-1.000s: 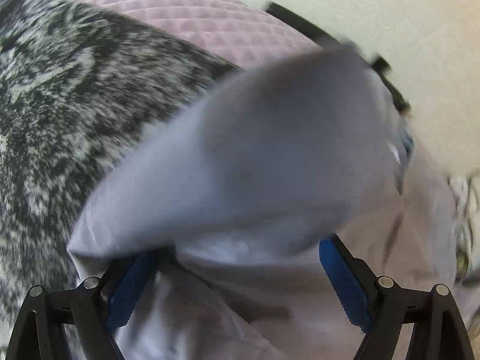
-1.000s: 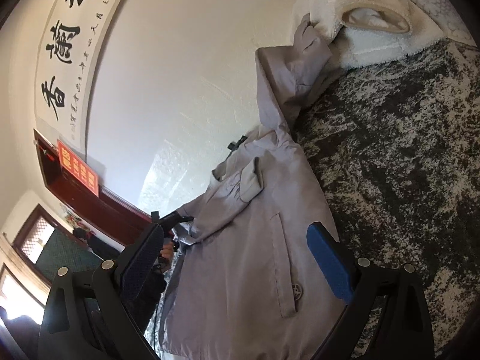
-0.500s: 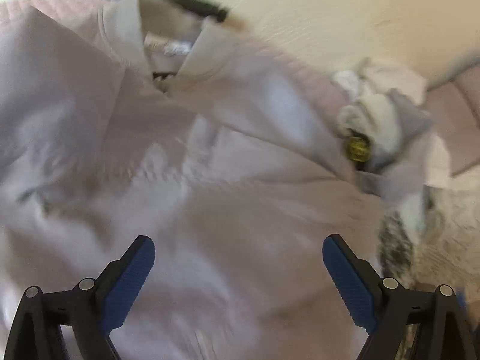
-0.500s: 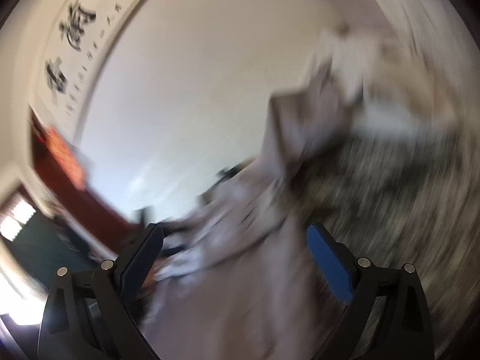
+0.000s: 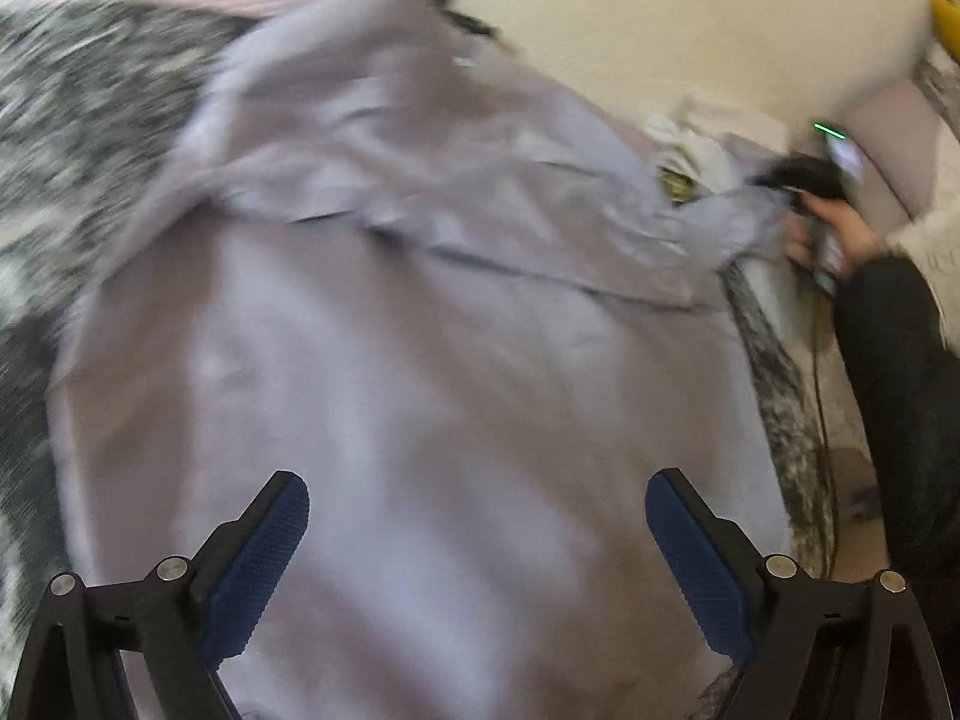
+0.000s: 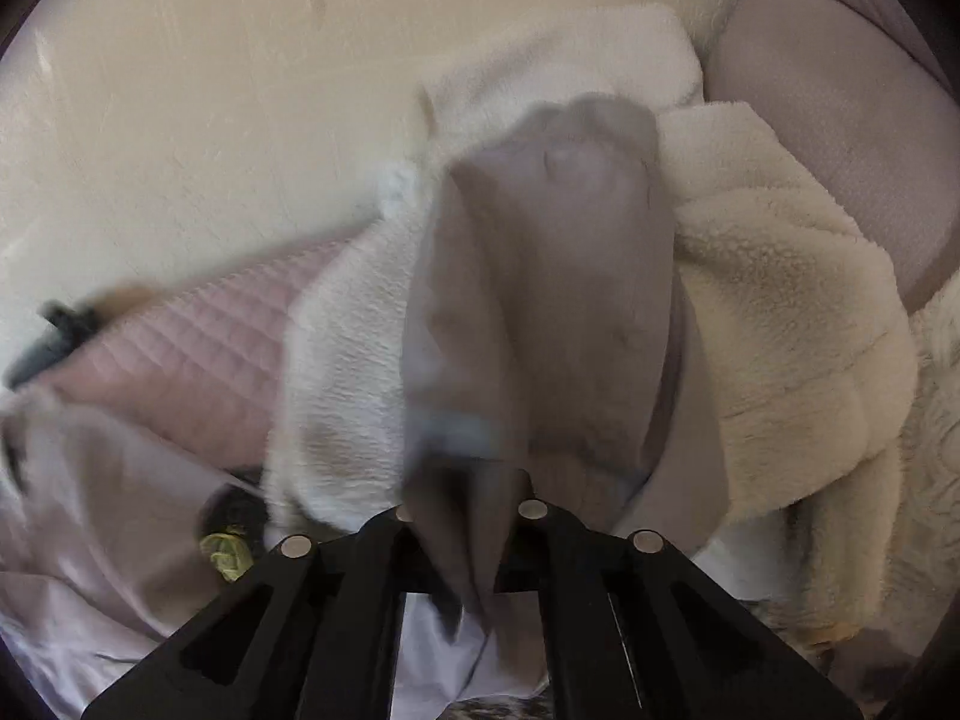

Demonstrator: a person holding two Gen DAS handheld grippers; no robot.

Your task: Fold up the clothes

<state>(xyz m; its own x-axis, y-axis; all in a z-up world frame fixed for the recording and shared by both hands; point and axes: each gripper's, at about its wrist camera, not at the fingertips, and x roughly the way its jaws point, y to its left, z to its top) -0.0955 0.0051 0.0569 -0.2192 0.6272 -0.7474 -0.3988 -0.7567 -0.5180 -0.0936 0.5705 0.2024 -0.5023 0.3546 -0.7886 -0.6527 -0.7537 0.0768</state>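
Note:
A pale lilac-grey jacket [image 5: 420,360] lies spread on the grey marbled bedcover [image 5: 72,120], one sleeve folded across its chest. My left gripper [image 5: 477,546] is open and empty just above the jacket's lower body. My right gripper [image 6: 465,540] is shut on the jacket's other sleeve [image 6: 540,300], which stands up between the jaws. In the left wrist view the right gripper [image 5: 804,180] holds that sleeve end at the jacket's far right side.
A cream fleece garment [image 6: 780,312] and a white towel [image 6: 342,360] are piled by the wall. A pink quilted pillow [image 6: 180,354] lies at the left. The bed edge [image 5: 780,372] and the person's dark-clad leg [image 5: 894,390] are at the right.
My right gripper swung over to the far sleeve and shut on it. My left gripper let go of the first sleeve, now folded across the chest, and pulled back over the jacket's lower body.

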